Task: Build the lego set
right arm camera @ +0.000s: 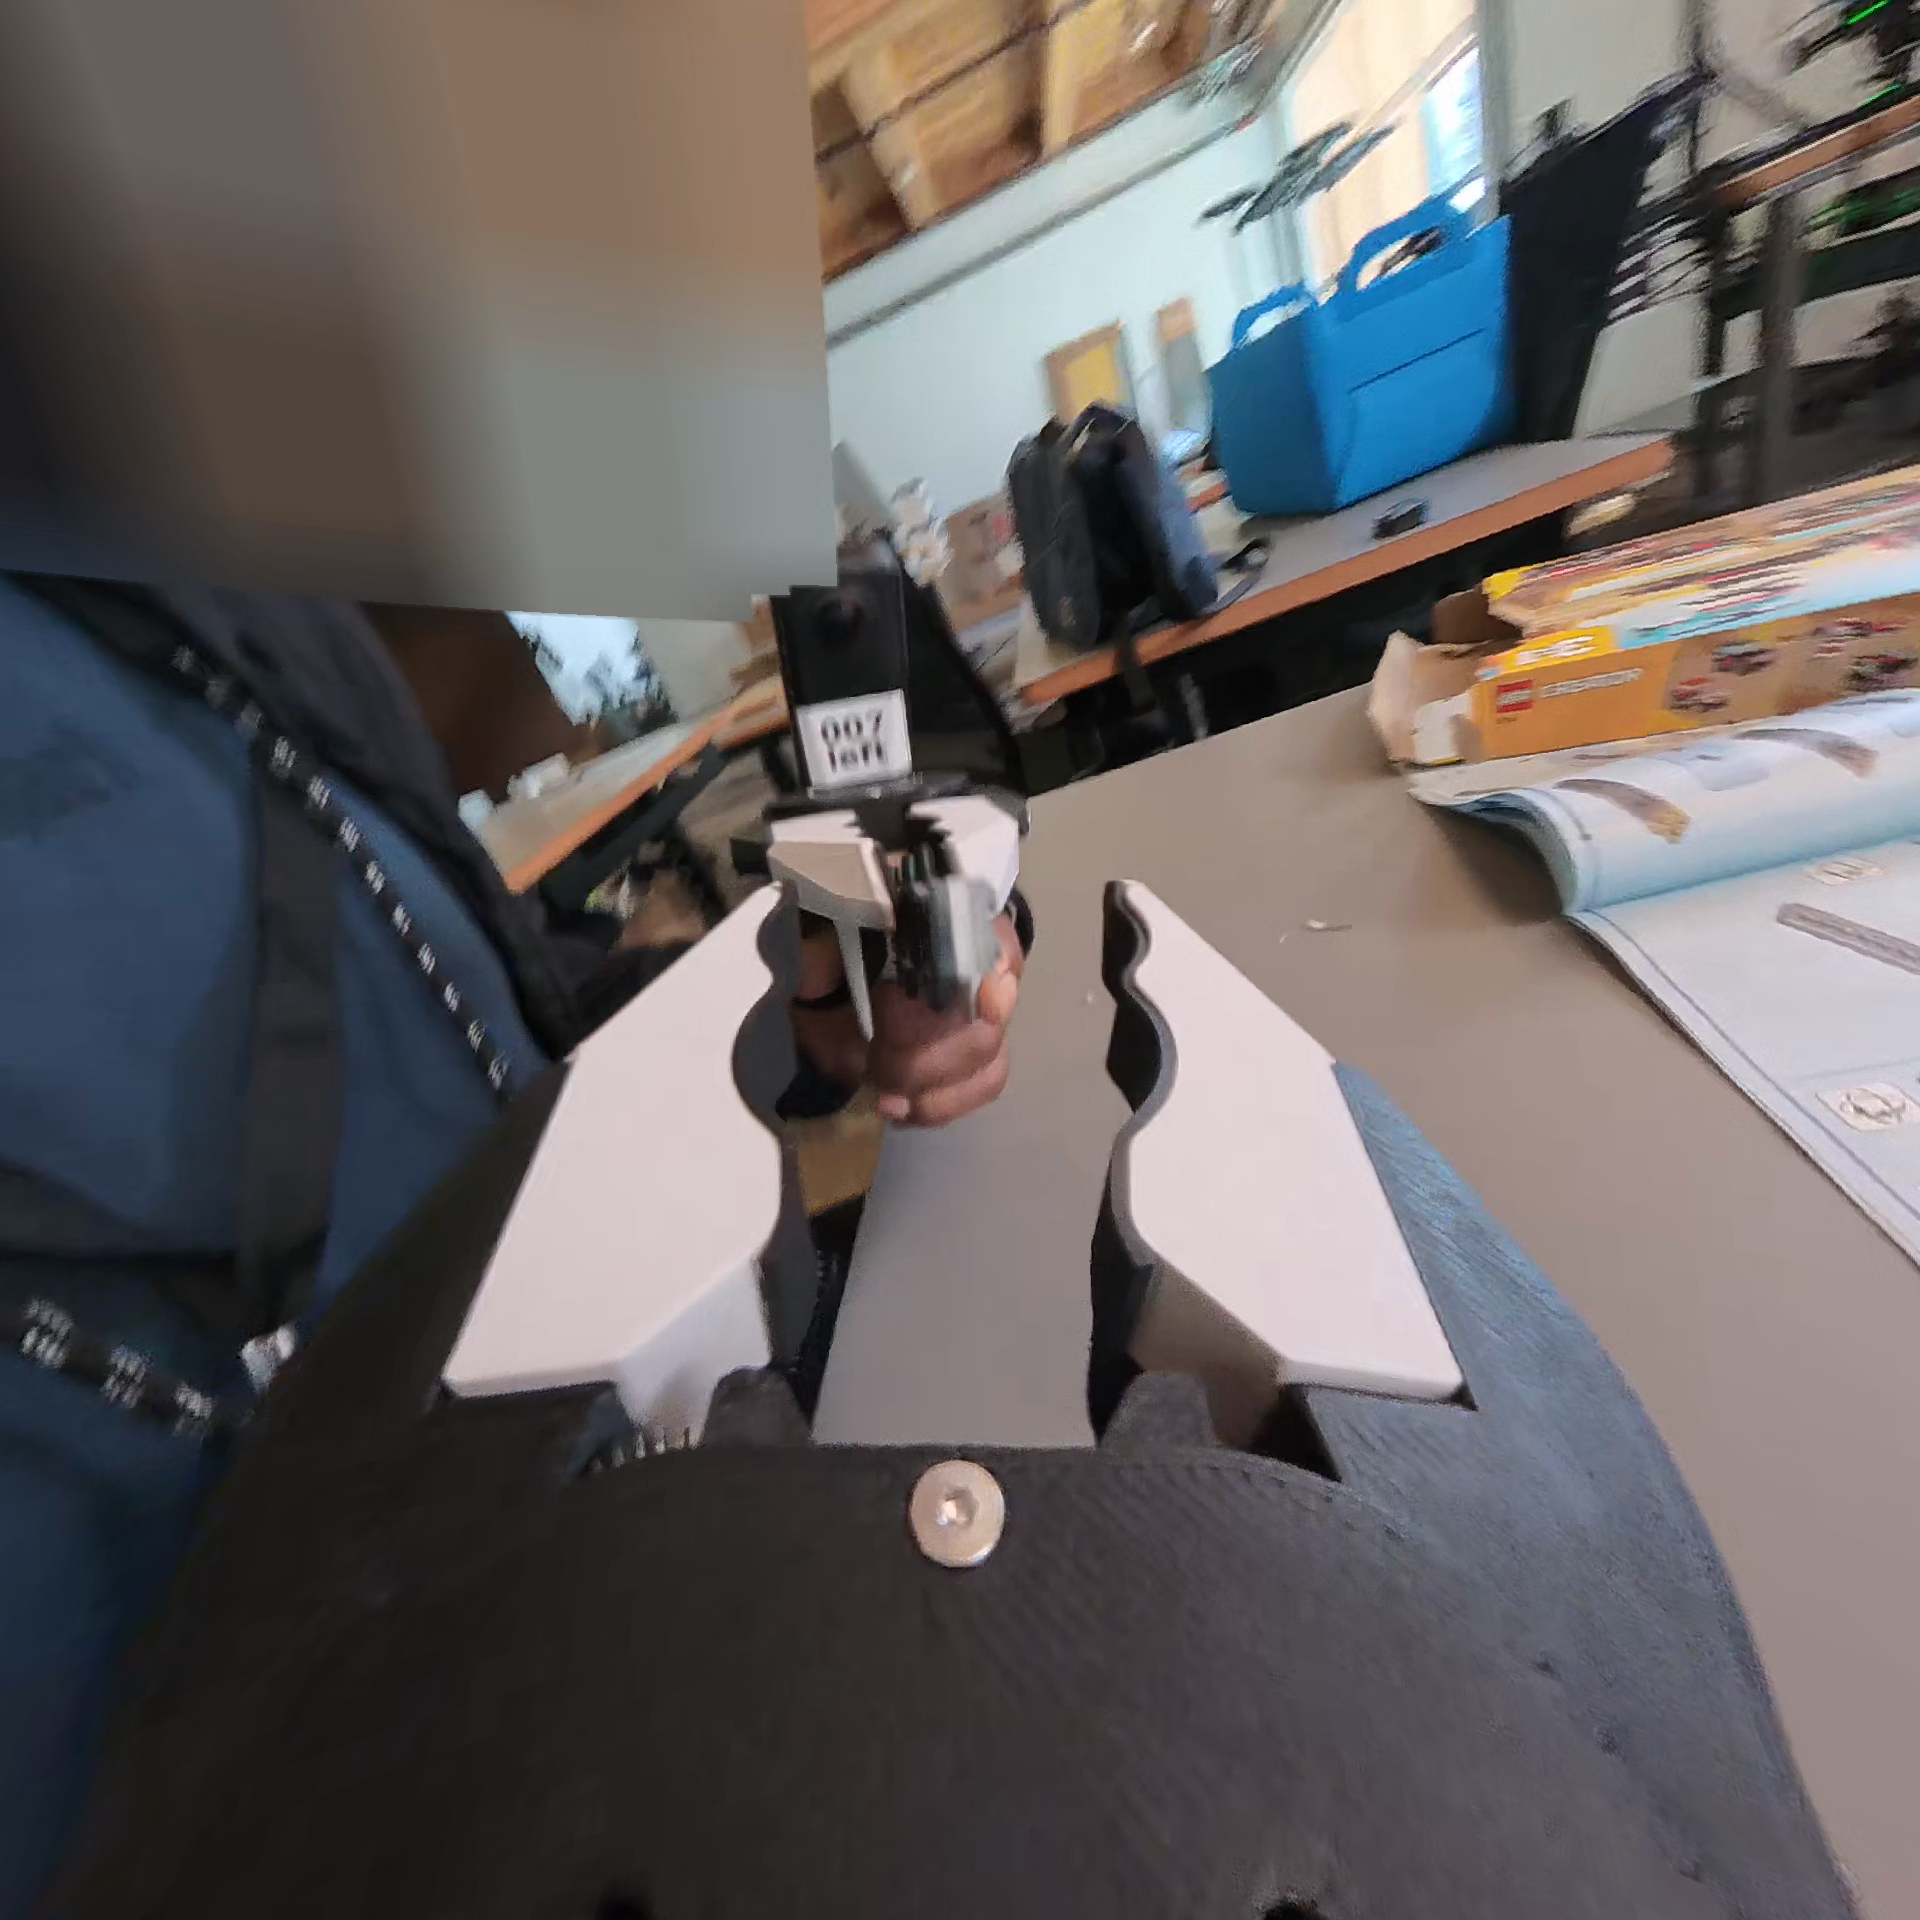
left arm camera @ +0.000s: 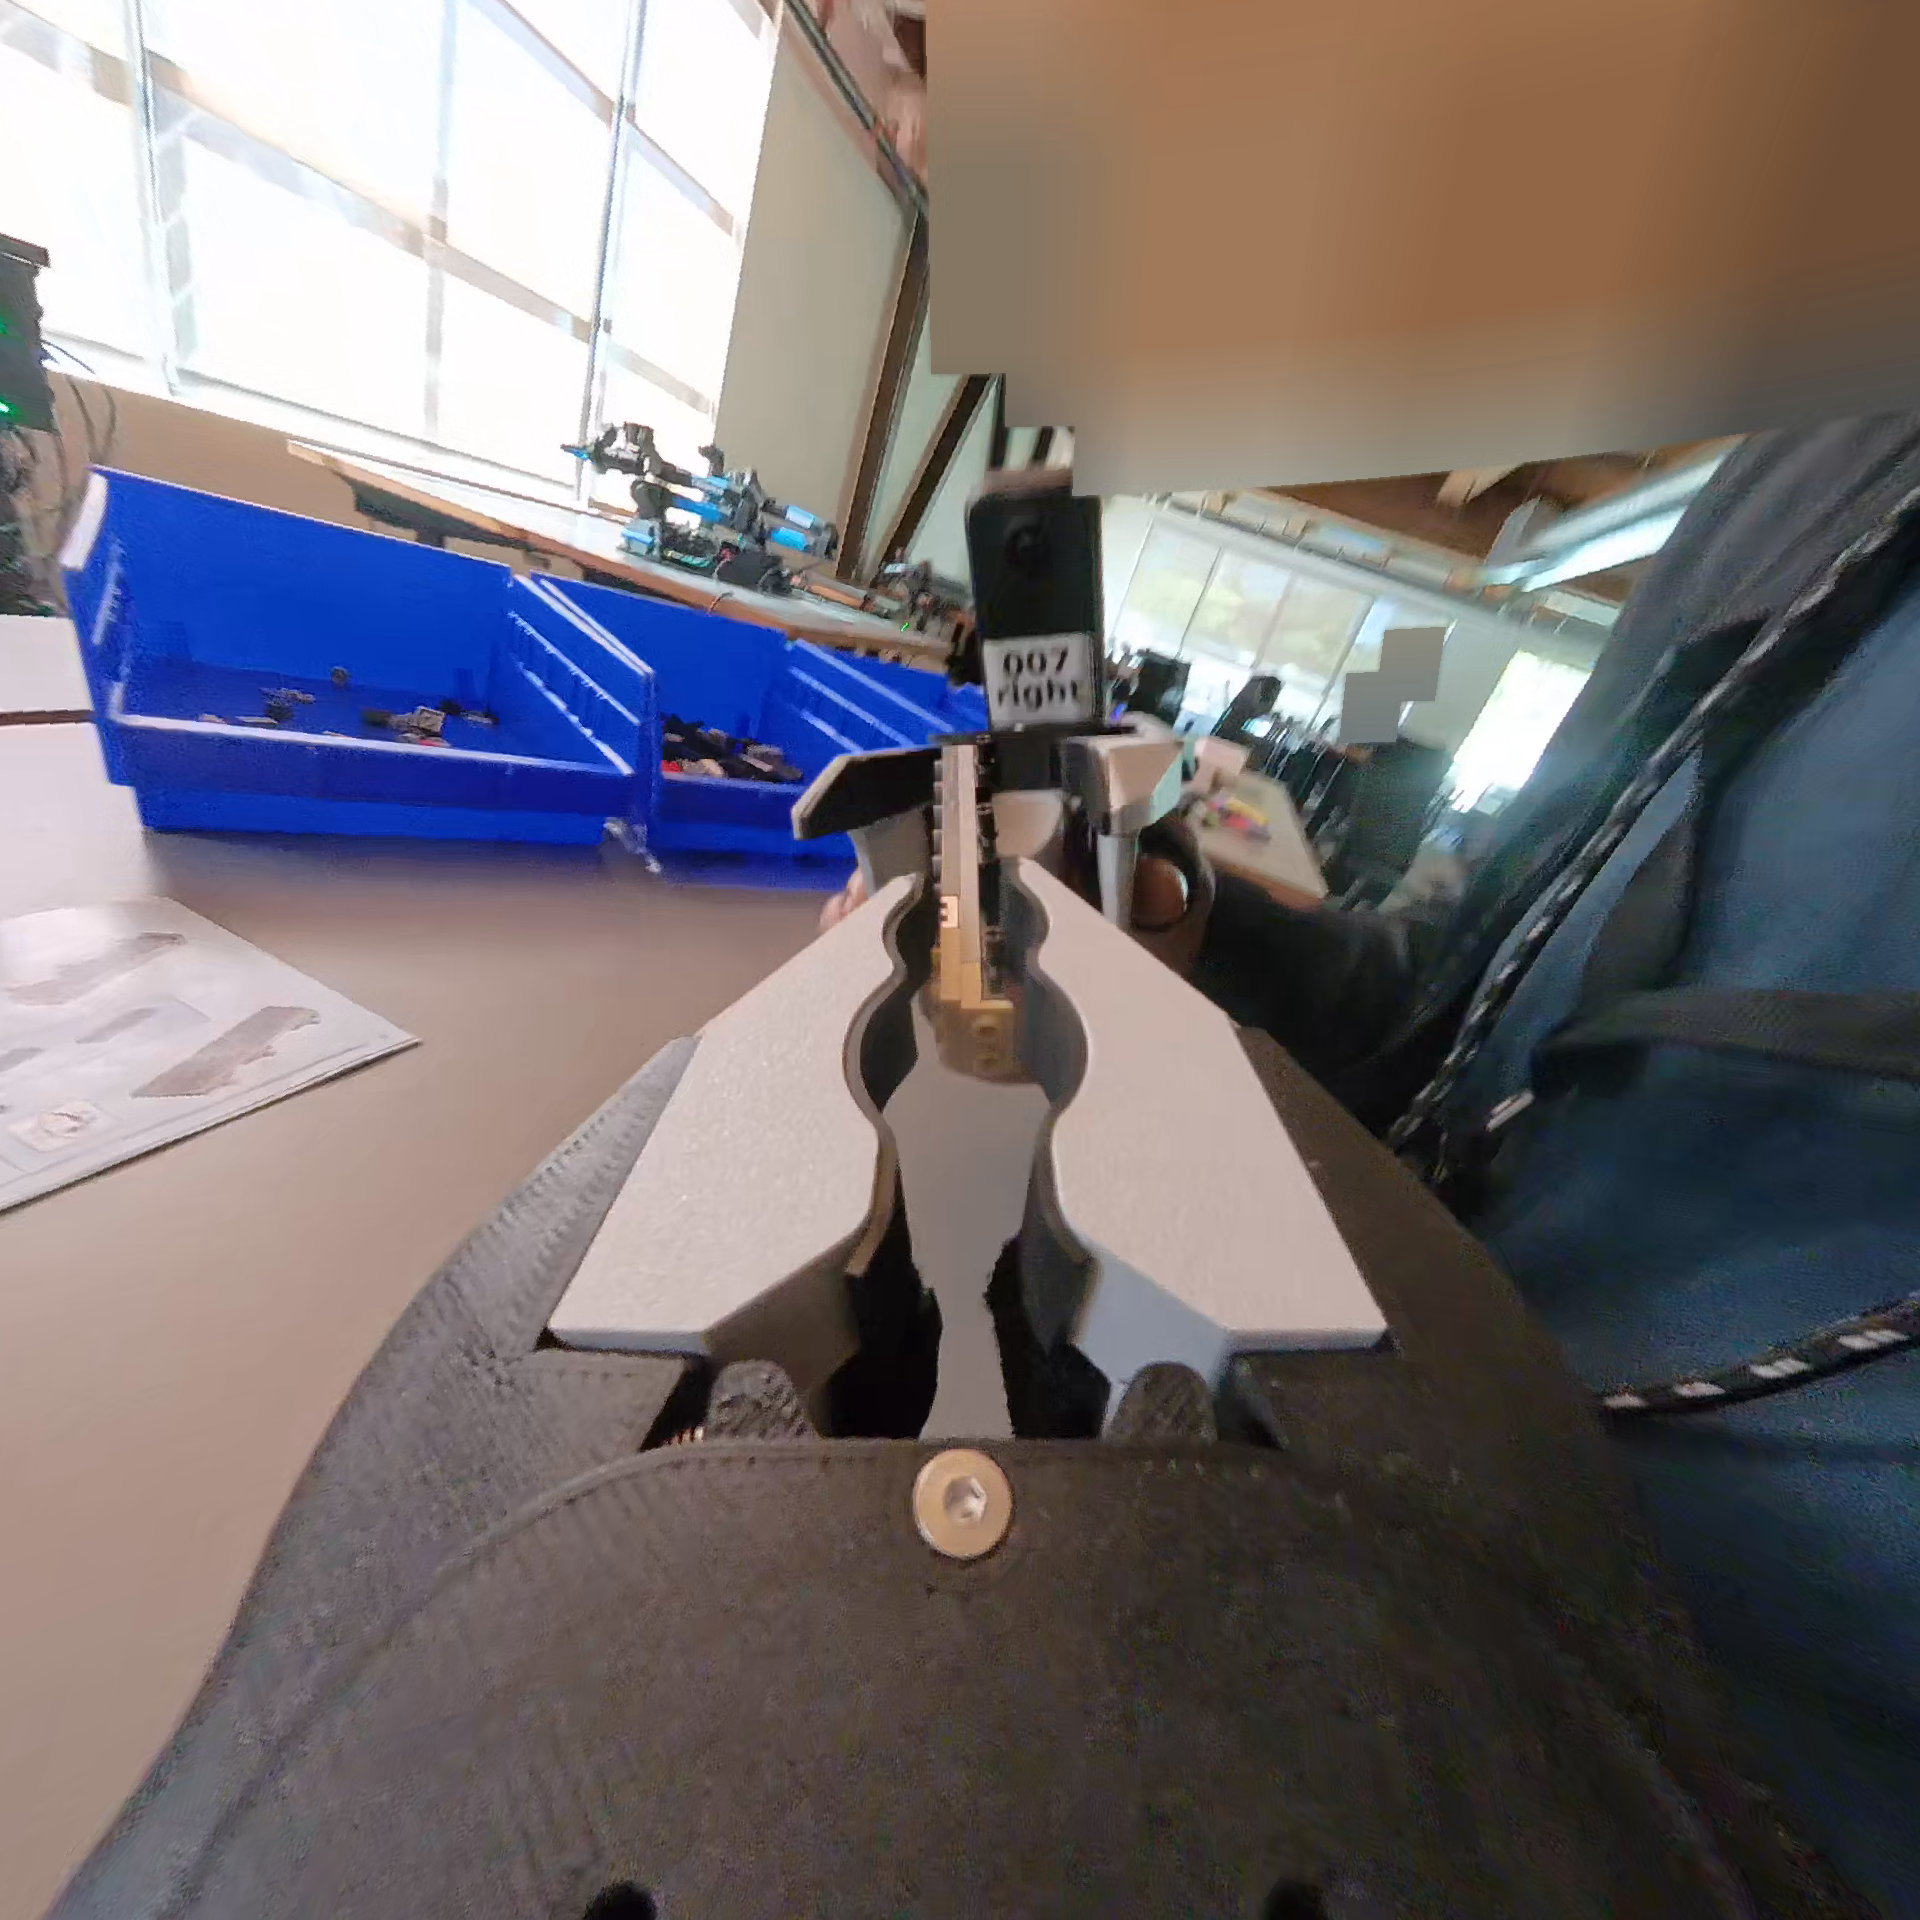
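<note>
My left gripper [left arm camera: 971, 883] is shut on a slim lego assembly [left arm camera: 982, 1023] of tan and grey pieces that stands on edge between its grey fingers, above the grey table [left arm camera: 312, 1351]. My right gripper [right arm camera: 945, 904] is open and empty, its fingers wide apart. The two grippers face each other. In the left wrist view the right gripper [left arm camera: 997, 790] sits just beyond the assembly's far end. In the right wrist view the left gripper [right arm camera: 894, 873] holds the assembly [right arm camera: 956, 935] just past my left fingertip [right arm camera: 764, 914].
Blue bins [left arm camera: 364, 707] with several loose pieces stand at the table's far side. An instruction booklet [right arm camera: 1714, 914] lies open on the table, also seen in the left wrist view [left arm camera: 156, 1029]. A lego box [right arm camera: 1662, 665] lies behind it. A person in a blue jacket [left arm camera: 1714, 935] holds the grippers.
</note>
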